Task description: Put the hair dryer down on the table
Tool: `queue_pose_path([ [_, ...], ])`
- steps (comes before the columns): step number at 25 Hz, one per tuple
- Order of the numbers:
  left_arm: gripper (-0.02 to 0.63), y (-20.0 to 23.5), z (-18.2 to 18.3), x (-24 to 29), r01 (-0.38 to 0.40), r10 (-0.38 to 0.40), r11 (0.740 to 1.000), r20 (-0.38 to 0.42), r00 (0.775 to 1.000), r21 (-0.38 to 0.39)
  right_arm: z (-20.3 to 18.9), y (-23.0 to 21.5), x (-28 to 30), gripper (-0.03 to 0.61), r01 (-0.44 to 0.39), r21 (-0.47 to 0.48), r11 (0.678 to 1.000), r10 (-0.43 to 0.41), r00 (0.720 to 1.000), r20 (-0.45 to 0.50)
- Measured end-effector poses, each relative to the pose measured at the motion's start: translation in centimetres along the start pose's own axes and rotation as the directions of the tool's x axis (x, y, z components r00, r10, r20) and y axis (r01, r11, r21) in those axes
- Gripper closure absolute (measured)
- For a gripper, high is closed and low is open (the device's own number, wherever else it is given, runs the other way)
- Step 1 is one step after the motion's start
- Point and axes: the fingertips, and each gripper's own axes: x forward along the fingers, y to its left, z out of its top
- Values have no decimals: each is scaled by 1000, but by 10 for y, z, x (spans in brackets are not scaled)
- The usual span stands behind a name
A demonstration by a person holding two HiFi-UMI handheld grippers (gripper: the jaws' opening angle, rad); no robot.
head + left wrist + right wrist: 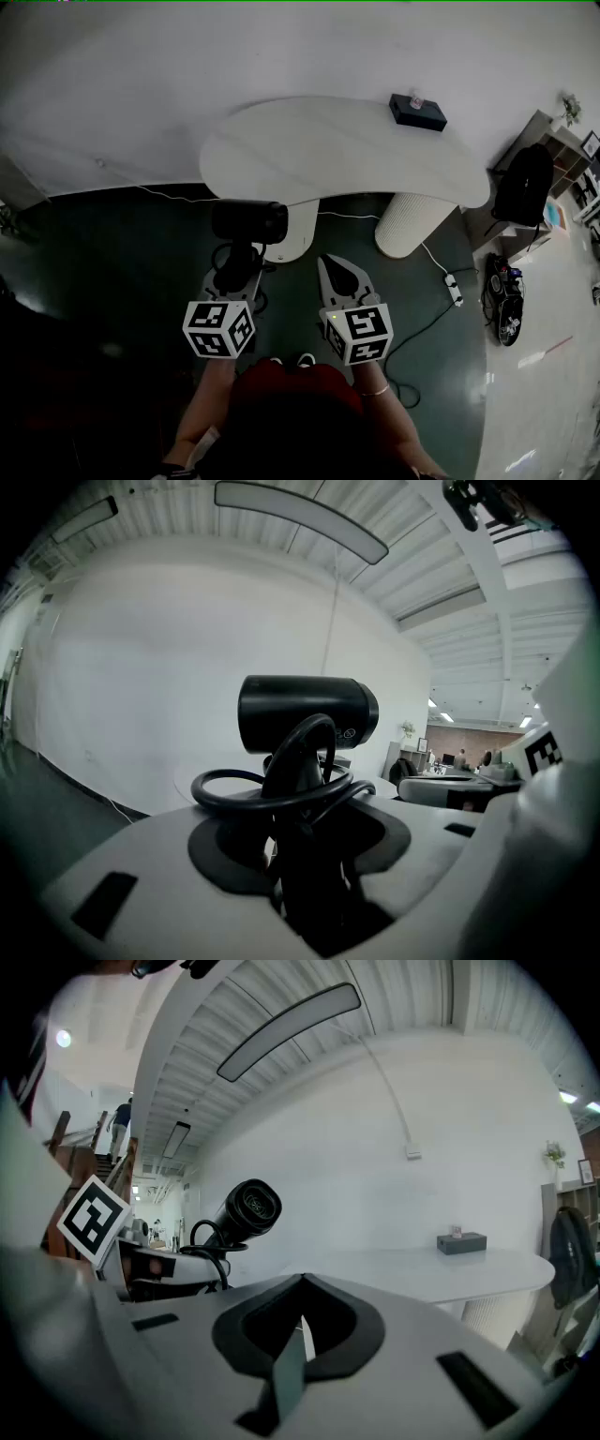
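Observation:
My left gripper is shut on the handle of a black hair dryer, which it holds upright in the air in front of the table's near edge. The dryer's barrel points sideways, and its black cord is looped round the handle just above the jaws. The right gripper view has the hair dryer at its left. My right gripper hangs beside the left one, its jaws shut with nothing between them. The white curved table lies ahead.
A black box sits at the table's far right end. Two white pedestals carry the table. On the dark floor at the right lie a power strip and its cables. A black backpack rests by the shelves.

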Motion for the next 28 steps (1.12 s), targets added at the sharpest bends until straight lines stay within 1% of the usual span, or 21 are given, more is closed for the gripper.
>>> queue_pose_path([
  [5,419,-10,-1,8,3,-3,1000,7,1000,27,-5,-8,-3,563,1,14,1000,-2,1000,8],
  [9,419,-13,-3,14,5,-6,1000,6,1000,25,-5,-16,-4,563,13,30,999,-14,1000,26],
  [13,419,-8,-6,11,-18,18,1000,1,1000,23,-10,-16,-3,563,-7,29,1000,7,1000,6],
  [17,419,-2,-6,9,-48,48,999,10,999,11,-7,-22,-1,563,-9,33,999,8,1000,22],
  [23,419,9,-2,10,-85,85,996,7,996,16,4,-28,11,563,-11,39,999,10,999,46],
  [25,419,19,-1,16,-92,92,996,5,996,9,7,-29,21,563,-6,36,999,4,998,63],
  [28,419,33,4,33,-94,94,996,5,996,0,13,-33,41,563,-2,25,1000,0,998,65],
])
